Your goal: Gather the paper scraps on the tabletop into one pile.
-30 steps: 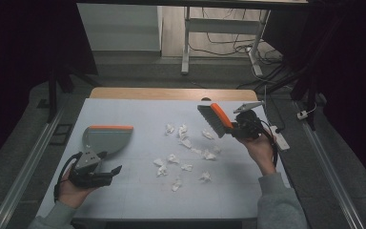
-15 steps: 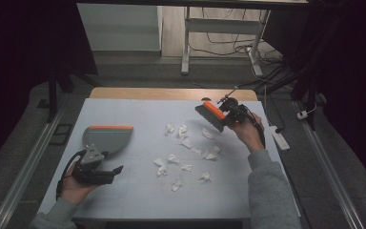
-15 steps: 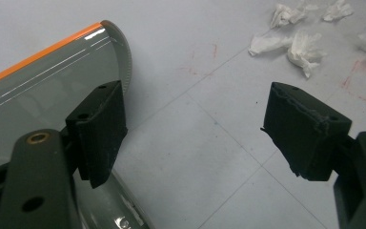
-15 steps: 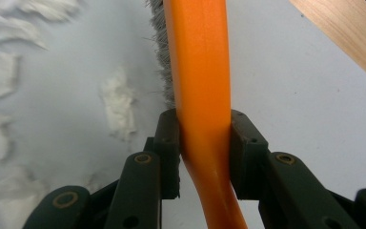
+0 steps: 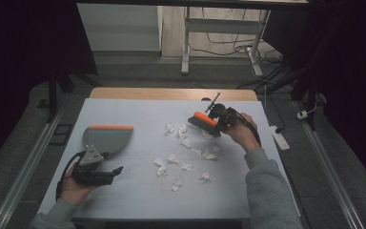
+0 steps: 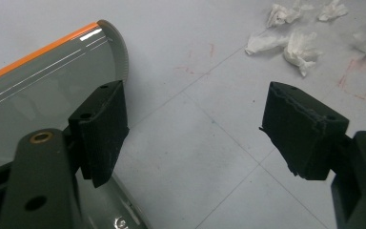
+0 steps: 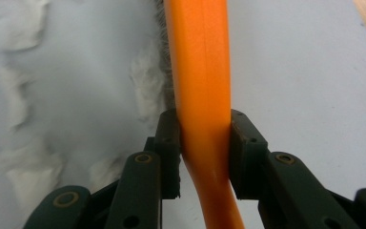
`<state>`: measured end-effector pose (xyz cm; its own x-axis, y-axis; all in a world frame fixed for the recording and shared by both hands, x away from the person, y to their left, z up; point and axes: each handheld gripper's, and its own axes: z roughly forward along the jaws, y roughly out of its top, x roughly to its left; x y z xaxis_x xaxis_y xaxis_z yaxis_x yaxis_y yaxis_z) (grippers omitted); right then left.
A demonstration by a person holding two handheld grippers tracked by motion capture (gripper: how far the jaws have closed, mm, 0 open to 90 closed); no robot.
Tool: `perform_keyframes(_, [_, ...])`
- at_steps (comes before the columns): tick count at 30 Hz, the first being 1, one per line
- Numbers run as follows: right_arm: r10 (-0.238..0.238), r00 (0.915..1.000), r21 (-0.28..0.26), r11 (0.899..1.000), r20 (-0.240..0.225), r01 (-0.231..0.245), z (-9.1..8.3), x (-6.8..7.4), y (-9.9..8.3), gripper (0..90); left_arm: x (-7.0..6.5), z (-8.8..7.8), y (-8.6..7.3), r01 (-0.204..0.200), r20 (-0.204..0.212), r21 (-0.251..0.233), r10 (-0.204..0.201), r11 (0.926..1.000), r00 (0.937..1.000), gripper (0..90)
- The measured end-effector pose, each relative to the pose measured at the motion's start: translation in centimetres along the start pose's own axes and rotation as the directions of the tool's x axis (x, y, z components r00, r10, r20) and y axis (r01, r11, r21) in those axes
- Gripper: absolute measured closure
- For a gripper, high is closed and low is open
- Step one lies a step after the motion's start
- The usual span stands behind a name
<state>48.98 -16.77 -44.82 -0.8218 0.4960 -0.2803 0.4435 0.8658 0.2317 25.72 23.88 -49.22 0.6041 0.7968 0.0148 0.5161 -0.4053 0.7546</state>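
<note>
I swing my right gripper (image 5: 218, 121), pinching the orange hand brush (image 5: 202, 122), in from the surface's (image 5: 124, 200) right edge to the far side of the tissue scraps (image 5: 187, 155); left gripper (image 5: 116, 171), spread, waits beside the dustpan (image 5: 106, 139), so sweeping can begin

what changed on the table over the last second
The right gripper, shut on the orange brush, carried it left and down from the table's right edge to the far side of the paper scraps. The left gripper kept its place by the dustpan, jaws apart. The scraps lie as they did.
</note>
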Motion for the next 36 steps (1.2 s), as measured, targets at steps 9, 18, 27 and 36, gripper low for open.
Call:
perform_keyframes(9, [-0.024, 0.9929, -0.07, 0.997, -0.116, 0.016, -2.2, 0.4, -0.2, 69.3, -0.2, 0.2, 0.1, -0.008, 0.011, 0.003, 0.008, 1.0, 0.9999, 24.9])
perform_keyframes(18, [0.002, 0.989, -0.116, 0.993, -0.148, -0.019, -2.3, -2.6, 2.2, 69.3, -0.1, 0.1, 0.0, -0.007, 0.012, -0.002, 0.007, 1.0, 0.9999, 25.2])
perform_keyframes(27, [-0.034, 0.9845, -0.18, 0.984, -0.172, 0.003, -0.2, -2.1, 4.8, 69.3, 0.1, 0.3, -0.1, -0.004, 0.014, 0.002, 0.004, 1.0, 0.9999, 25.2])
perform_keyframes(36, [-0.052, 0.9866, -0.233, 0.972, -0.155, 0.015, -0.2, -1.1, 6.0, 69.3, -0.1, 0.3, 0.0, -0.009, 0.018, 0.003, 0.009, 1.0, 0.9998, 25.2])
